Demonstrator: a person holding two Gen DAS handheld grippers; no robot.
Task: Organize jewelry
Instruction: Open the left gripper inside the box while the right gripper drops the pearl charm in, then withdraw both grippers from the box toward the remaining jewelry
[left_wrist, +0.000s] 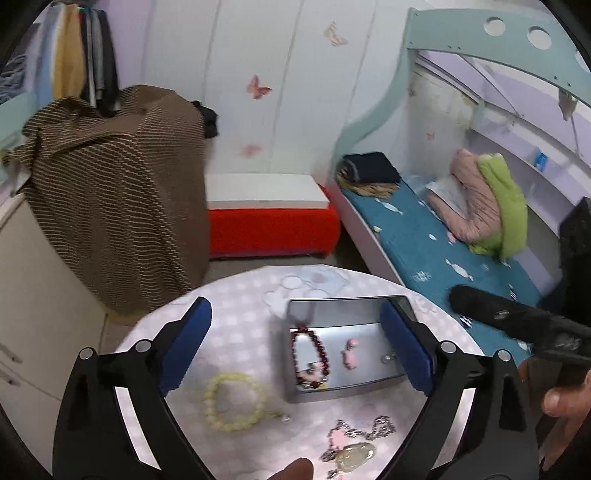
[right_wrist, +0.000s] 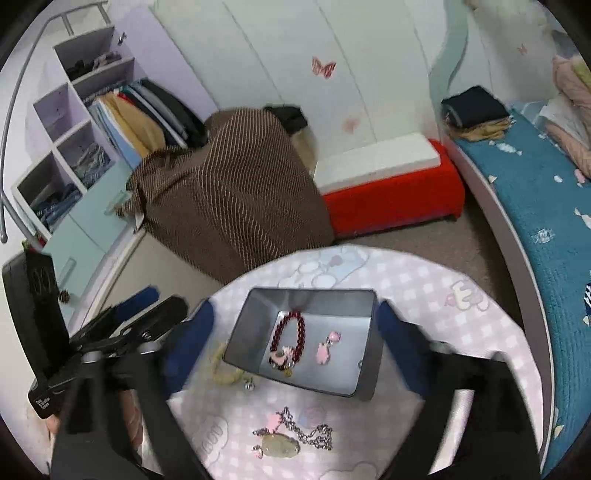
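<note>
A grey metal box (left_wrist: 343, 391) (right_wrist: 255, 314) stands on a round table with a pink checked cloth (left_wrist: 243, 325) (right_wrist: 443, 325). Inside lie a dark red bead bracelet (left_wrist: 308, 350) (right_wrist: 290, 334), a pink charm (left_wrist: 349, 354) (right_wrist: 325, 349) and a small silver piece (left_wrist: 386, 358). A pale yellow bead bracelet (left_wrist: 232, 400) (right_wrist: 225, 373) lies left of the box. A silver chain necklace with a pale pendant (left_wrist: 356, 448) (right_wrist: 288, 437) lies in front. My left gripper (left_wrist: 295, 347) is open above the table, empty. My right gripper (right_wrist: 295, 339) is open around the box, empty.
A red bench with a white top (left_wrist: 271, 218) (right_wrist: 391, 184), a brown striped cloth over furniture (left_wrist: 114, 192) (right_wrist: 229, 192) and a bed with a teal cover (left_wrist: 443, 236) (right_wrist: 535, 206) stand behind the table. Shelves with clothes (right_wrist: 74, 147) are at left.
</note>
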